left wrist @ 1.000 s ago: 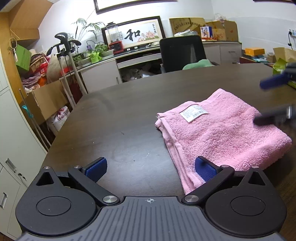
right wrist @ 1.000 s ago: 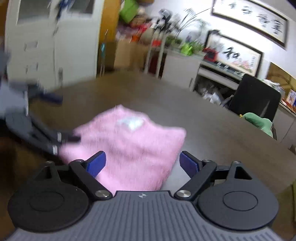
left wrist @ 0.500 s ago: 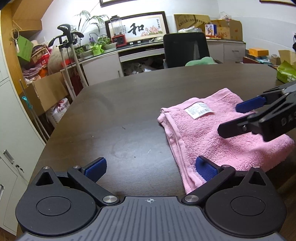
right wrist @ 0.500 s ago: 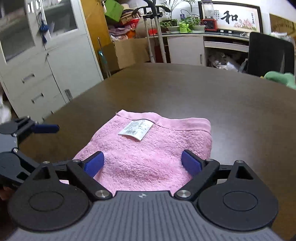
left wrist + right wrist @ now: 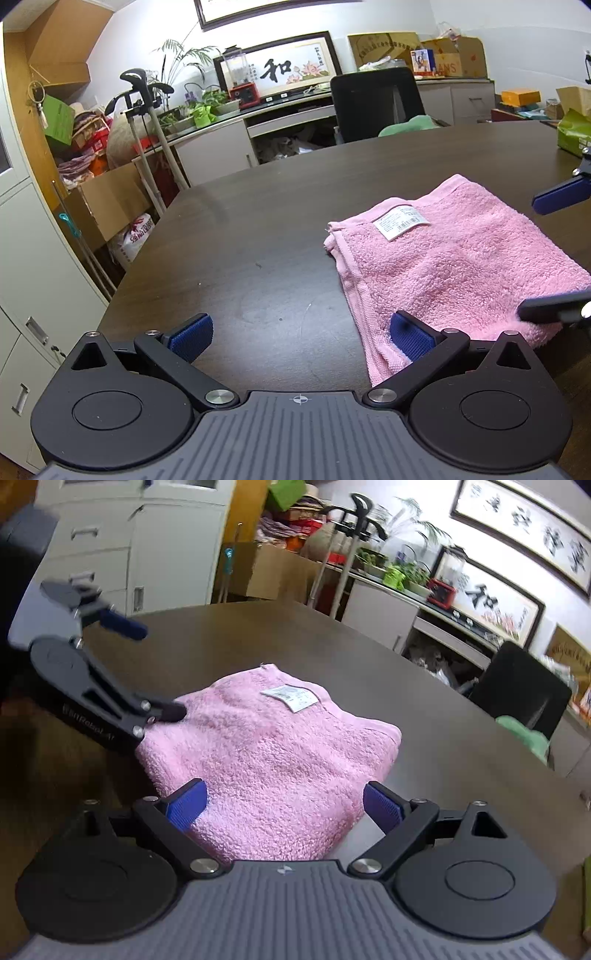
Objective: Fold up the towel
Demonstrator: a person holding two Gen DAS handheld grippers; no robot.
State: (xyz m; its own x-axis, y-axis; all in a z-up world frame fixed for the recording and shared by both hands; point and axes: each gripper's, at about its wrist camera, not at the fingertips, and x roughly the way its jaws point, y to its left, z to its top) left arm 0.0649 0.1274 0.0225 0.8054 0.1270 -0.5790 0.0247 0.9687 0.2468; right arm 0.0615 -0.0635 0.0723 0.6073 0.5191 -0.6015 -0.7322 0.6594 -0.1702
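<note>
The pink towel (image 5: 454,258) is lying folded on the dark table (image 5: 258,236), label up. The right gripper (image 5: 282,805) is swinging in from the side it held half a second ago, jaws spread over one corner — the left gripper (image 5: 301,332) is waiting, spread, one pad on the near corner. Another fold looks imminent.

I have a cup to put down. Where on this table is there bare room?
The dark table lies bare left of the pink towel, out to its rounded edge, and beyond the towel toward the black chair. It is crowded at the towel's near corners, where the left gripper and right gripper hover.
</note>
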